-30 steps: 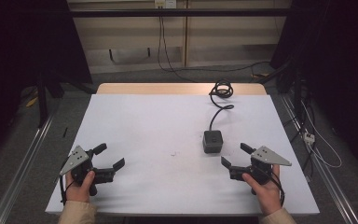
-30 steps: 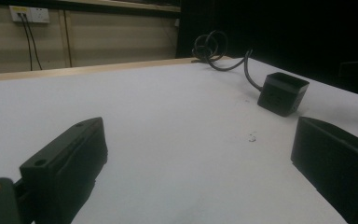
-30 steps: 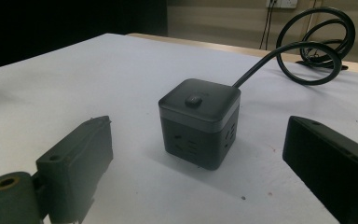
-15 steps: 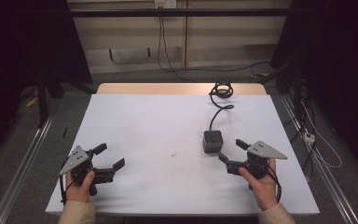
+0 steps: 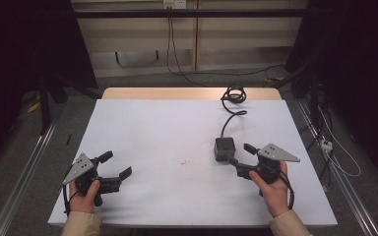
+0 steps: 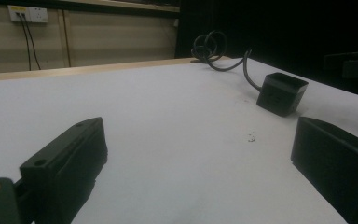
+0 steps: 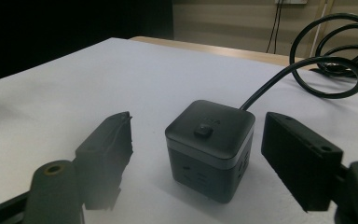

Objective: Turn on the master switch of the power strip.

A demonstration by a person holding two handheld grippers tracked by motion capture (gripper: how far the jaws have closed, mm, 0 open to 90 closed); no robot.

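Observation:
A black cube-shaped power socket (image 5: 225, 148) with a button on top stands on the white table (image 5: 177, 123), right of centre. Its black cable (image 5: 234, 93) runs back to a coil at the far edge. My right gripper (image 5: 241, 154) is right beside the cube. In the right gripper view the cube (image 7: 209, 144) sits just ahead between the tips of my right gripper (image 7: 198, 128). Its jaws have just been closing, with gaps left on both sides, so it is open. My left gripper (image 5: 117, 163) rests open at the near left, holding nothing; the cube (image 6: 282, 93) is far off.
The coiled cable (image 7: 335, 60) lies by the wooden far edge of the table. Wall sockets (image 6: 28, 14) with plugged leads sit on the back wall. More cables lie on the floor (image 5: 334, 152) to the right.
My right gripper has shifted left up to the cube and its jaws have narrowed. The left gripper has stayed where it was.

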